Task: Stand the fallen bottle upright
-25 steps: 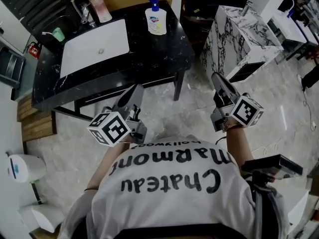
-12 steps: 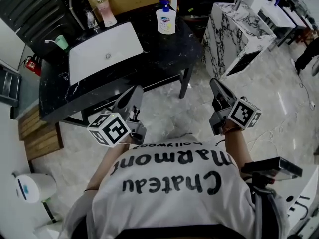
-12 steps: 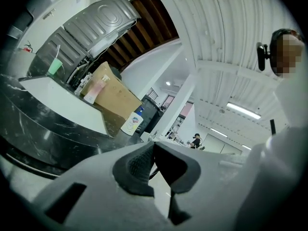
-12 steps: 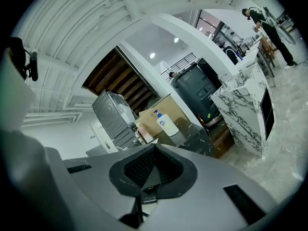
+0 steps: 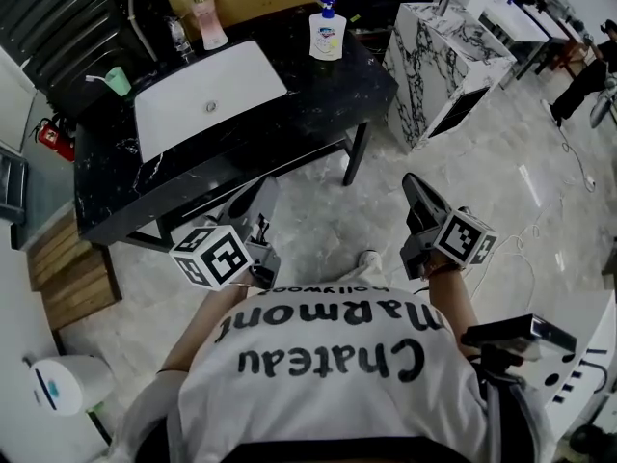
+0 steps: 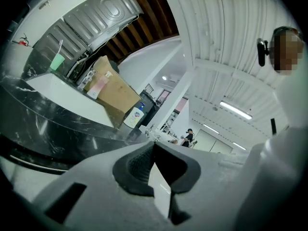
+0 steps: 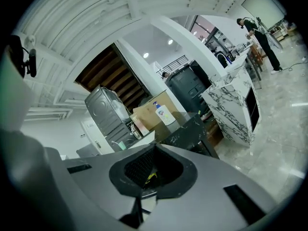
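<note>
Head view: a black marble-patterned counter (image 5: 318,95) with a white rectangular sink basin (image 5: 164,123) stands ahead of the person, well apart from both grippers. A white pump bottle with a blue head (image 5: 327,37) stands near the counter's back right corner. A pink pump bottle (image 5: 209,25) stands behind the basin. Neither lies on its side. The left gripper (image 5: 265,183) and right gripper (image 5: 410,179) are held at waist height over the pale floor and aimed toward the counter. Each claw is drawn together into a single wedge with nothing in it, probably a carrying posture rather than a gripping one. The scene fits a person walking up to the counter as well as one stepping away after a bottle was set straight. Left gripper view: the left gripper (image 6: 154,143) shows its pads closed and empty. Beyond it the white bottle (image 6: 134,117) rises from the counter beside a brown cardboard box (image 6: 115,93). Right gripper view: the right gripper (image 7: 154,146) is likewise closed on nothing, and the white bottle (image 7: 164,113) is seen past its tips on the counter (image 7: 185,131). The bottle's long axis runs vertical, base on the stone and pump head uppermost, with the nozzle apparently toward the picture's left. It therefore stands as the task asks.
</note>
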Motion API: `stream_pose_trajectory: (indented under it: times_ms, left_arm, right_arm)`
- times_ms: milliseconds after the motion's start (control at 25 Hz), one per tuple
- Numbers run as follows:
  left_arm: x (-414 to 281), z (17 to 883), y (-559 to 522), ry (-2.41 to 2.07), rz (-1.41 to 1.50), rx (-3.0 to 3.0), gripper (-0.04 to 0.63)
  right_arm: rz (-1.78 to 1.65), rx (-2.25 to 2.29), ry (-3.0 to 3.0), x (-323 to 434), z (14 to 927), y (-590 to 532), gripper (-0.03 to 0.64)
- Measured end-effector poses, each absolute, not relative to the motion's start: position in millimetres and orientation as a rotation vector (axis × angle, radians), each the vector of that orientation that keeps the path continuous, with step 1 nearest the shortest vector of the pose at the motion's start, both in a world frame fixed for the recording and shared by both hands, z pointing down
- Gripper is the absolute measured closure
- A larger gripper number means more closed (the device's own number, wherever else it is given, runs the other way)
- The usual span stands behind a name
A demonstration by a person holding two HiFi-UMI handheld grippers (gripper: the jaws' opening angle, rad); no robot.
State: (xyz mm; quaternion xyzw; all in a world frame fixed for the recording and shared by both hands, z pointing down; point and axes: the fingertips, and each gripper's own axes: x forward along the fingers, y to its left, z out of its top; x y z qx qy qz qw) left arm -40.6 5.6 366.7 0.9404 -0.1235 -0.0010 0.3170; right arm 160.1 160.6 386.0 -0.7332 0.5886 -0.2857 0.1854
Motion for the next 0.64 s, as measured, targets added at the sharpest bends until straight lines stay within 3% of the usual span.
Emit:
stream_pose_trajectory:
  times_ms: [640]
  left_arm:
    - [-68.2,384.1,7.1,-0.281,0.026,2.434,0.58]
  right_arm:
    - [-0.827,-2.163,1.65,122.9,403.0,169.0,0.604]
